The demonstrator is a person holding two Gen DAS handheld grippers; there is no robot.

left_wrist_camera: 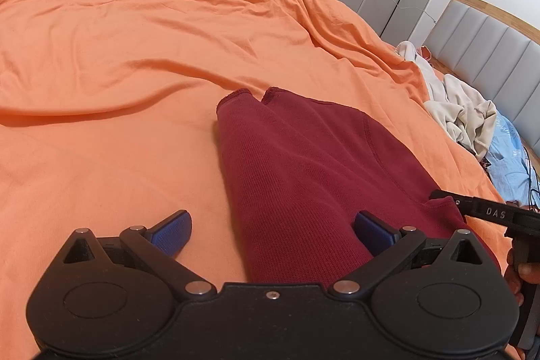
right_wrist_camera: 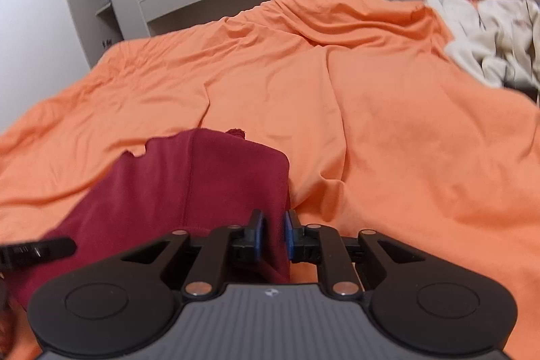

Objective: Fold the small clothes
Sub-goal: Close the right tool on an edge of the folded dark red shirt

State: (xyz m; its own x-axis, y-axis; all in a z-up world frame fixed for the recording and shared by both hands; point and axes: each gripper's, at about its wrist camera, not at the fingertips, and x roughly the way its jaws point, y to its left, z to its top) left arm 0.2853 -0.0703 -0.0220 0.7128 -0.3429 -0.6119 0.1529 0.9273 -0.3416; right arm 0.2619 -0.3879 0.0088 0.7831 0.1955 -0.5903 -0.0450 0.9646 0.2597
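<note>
At the near edge, your right gripper [right_wrist_camera: 273,233] pinches only the red garment [right_wrist_camera: 189,188] hem; left gripper [left_wrist_camera: 271,233] gapes wide, empty — a one-sided lift could skew the fold.

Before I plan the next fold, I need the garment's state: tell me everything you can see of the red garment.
The red garment is dark red, of ribbed knit, with stitched seams and hemmed ends. It lies partly folded on the orange sheet, two hemmed ends side by side at its far end. The right gripper has its jaws shut on the near right edge, lifting it. The left gripper is open over the near left edge, gripping nothing.
</note>
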